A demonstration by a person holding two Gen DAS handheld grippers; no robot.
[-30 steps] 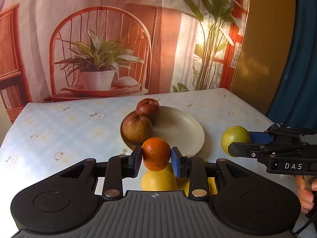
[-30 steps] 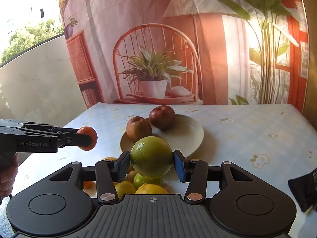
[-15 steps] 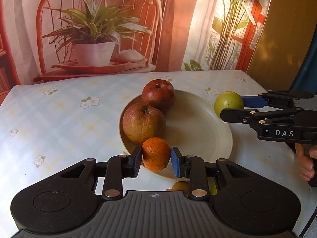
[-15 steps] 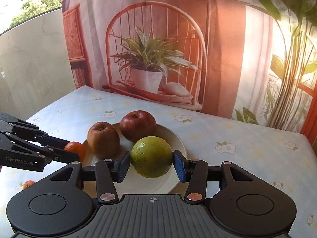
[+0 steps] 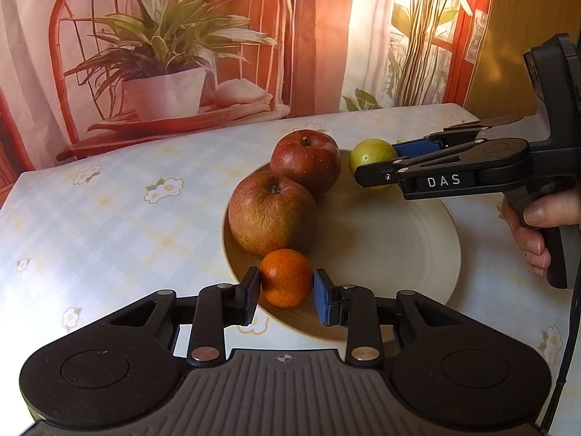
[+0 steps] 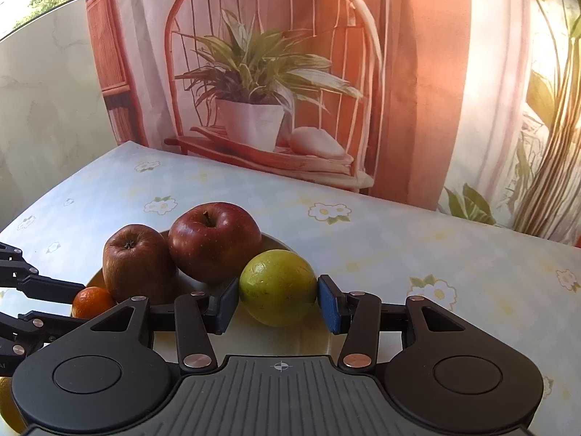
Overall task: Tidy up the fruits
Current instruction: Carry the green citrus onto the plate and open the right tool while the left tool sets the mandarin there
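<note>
A cream plate holds two apples, a brownish one and a red one behind it. My left gripper is shut on a small orange at the plate's near left rim, next to the brownish apple. My right gripper is shut on a green-yellow citrus fruit over the plate's far right side, beside the red apple. In the left wrist view the right gripper reaches in from the right with that fruit.
The table has a pale checked cloth with flowers. A printed backdrop hangs right behind it. A yellow fruit shows at the lower left edge of the right wrist view. A hand holds the right gripper's handle.
Both grippers moved forward and down over the plate with their fruits. The orange now sits low by the brownish apple, and the green fruit is close beside the red apple.
</note>
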